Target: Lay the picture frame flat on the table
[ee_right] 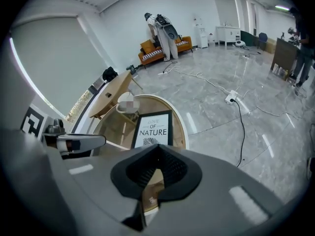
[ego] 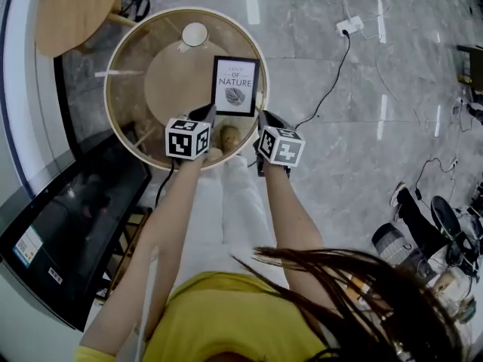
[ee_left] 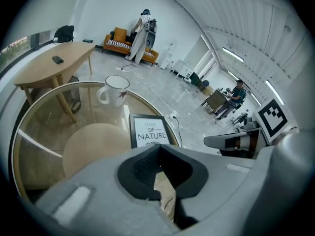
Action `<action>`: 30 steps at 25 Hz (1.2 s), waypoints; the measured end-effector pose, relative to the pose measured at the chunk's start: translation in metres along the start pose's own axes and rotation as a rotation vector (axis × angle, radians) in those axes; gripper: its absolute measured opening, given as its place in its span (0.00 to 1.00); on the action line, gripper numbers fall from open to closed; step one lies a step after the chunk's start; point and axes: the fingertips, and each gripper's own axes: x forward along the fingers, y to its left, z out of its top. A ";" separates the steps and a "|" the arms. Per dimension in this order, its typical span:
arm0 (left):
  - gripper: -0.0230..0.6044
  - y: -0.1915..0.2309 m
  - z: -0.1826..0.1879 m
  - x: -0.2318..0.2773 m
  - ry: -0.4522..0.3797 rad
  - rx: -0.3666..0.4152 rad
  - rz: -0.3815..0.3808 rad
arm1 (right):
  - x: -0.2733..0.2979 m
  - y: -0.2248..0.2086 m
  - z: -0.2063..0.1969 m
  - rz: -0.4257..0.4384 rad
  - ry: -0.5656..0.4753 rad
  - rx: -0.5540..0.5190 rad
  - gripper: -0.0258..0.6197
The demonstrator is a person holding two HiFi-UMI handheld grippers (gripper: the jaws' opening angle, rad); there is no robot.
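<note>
Black-edged picture frame (ego: 236,86) on the right half of the round glass bench (ego: 121,59), printed face up toward the head view; flat or propped, impossible to say. Just beside its near corners: left claw (ego: 205,114) and right claw (ego: 266,119), each closed tight on nothing. Behind the frame, a white mug (ego: 195,34). Below and around, grey marble floor (ego: 362,127).
</note>
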 end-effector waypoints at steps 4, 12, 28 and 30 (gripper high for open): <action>0.03 -0.031 0.013 -0.038 -0.021 0.019 -0.007 | -0.044 0.015 -0.003 -0.001 0.016 -0.019 0.04; 0.03 -0.088 0.084 -0.137 -0.243 0.128 0.020 | -0.144 0.068 0.046 0.019 -0.168 -0.174 0.04; 0.03 -0.198 0.234 -0.348 -0.758 0.365 0.103 | -0.362 0.165 0.199 0.035 -0.734 -0.395 0.04; 0.04 -0.213 0.240 -0.366 -0.797 0.394 0.111 | -0.384 0.173 0.208 0.035 -0.787 -0.419 0.04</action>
